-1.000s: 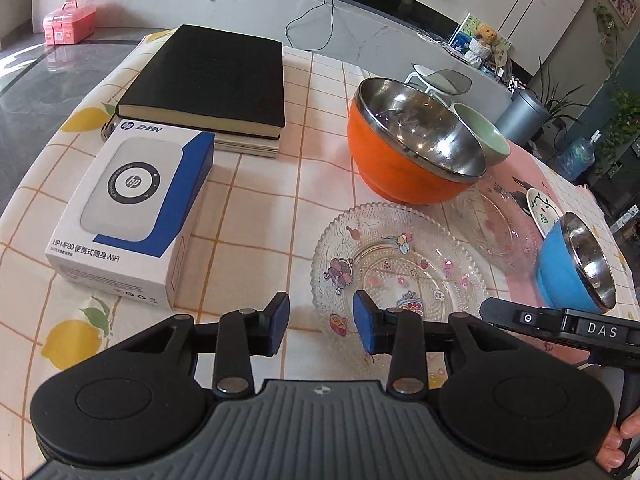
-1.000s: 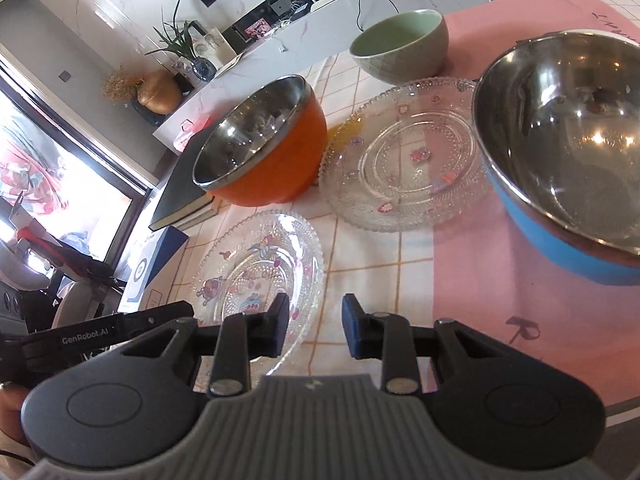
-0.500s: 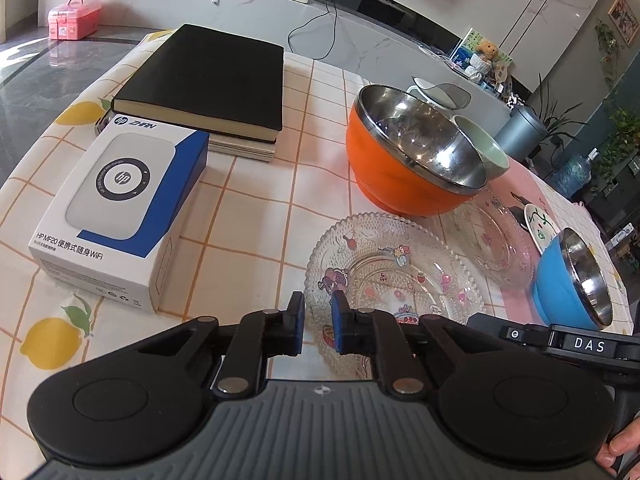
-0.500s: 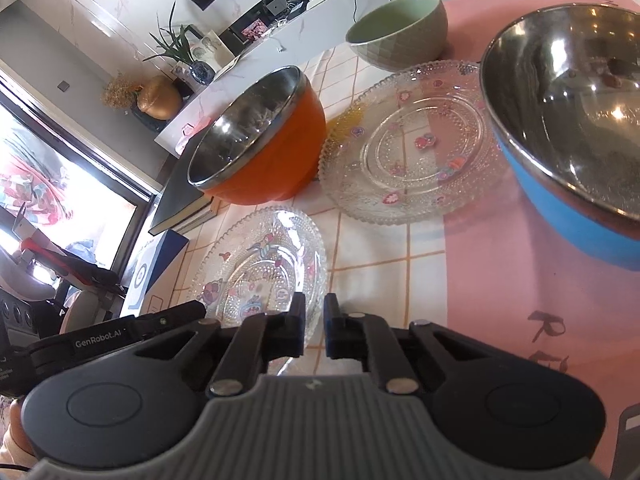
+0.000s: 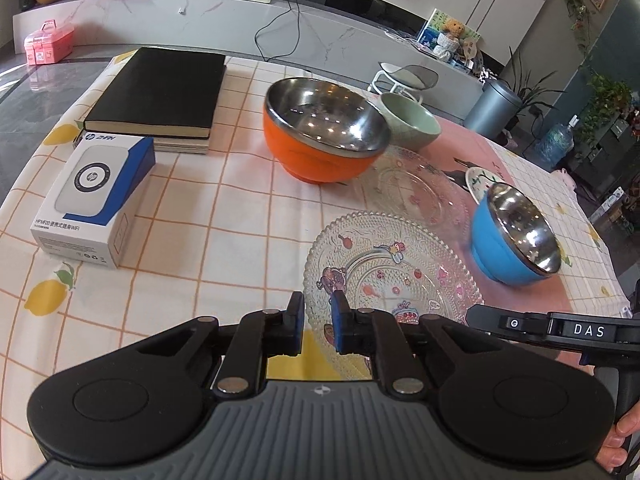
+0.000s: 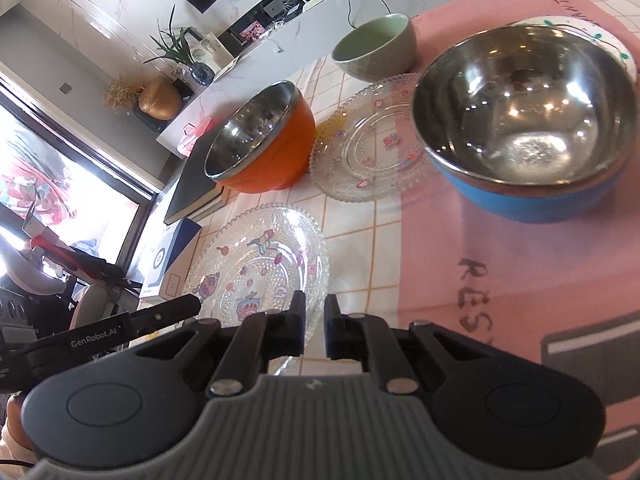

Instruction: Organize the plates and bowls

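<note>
Left wrist view, left hand-held gripper (image 5: 318, 320): angled down over the near edge of the tabletop (image 5: 224, 220); its jaws had just been closing and stood narrow, blue pads pinching the near-left rim of the near glass plate (image 5: 392, 276).
Right wrist view, right hand-held gripper (image 6: 315, 322): angled down likewise; jaws pressed nearly together on the same plate's opposite rim.
Person: fingertips of one hand (image 5: 616, 440) showed at the lower right corner, behind the right tool's handle.
Surroundings, left side: white and blue box (image 5: 96, 204) lay flat, well apart from the plate; beyond it a black book (image 5: 160, 92) rested on a thinner stack.
Surroundings, beyond the plate: orange bowl (image 5: 320, 152) with steel lining; green bowl (image 5: 412, 120) just behind it; far glass plate (image 5: 416, 192) flat on the cloth beside the orange bowl; blue bowl (image 5: 512, 248) with steel lining to the right; small white patterned dish (image 5: 478, 180) partly hidden behind the blue bowl.
Obstruction: the far glass plate lay directly past the held one.
Near glass plate, appearance: clear pressed glass, beaded scalloped rim, cartoon figures and small pink motifs; empty, roughly level, the checked lemon-print cloth visible through it.
</note>
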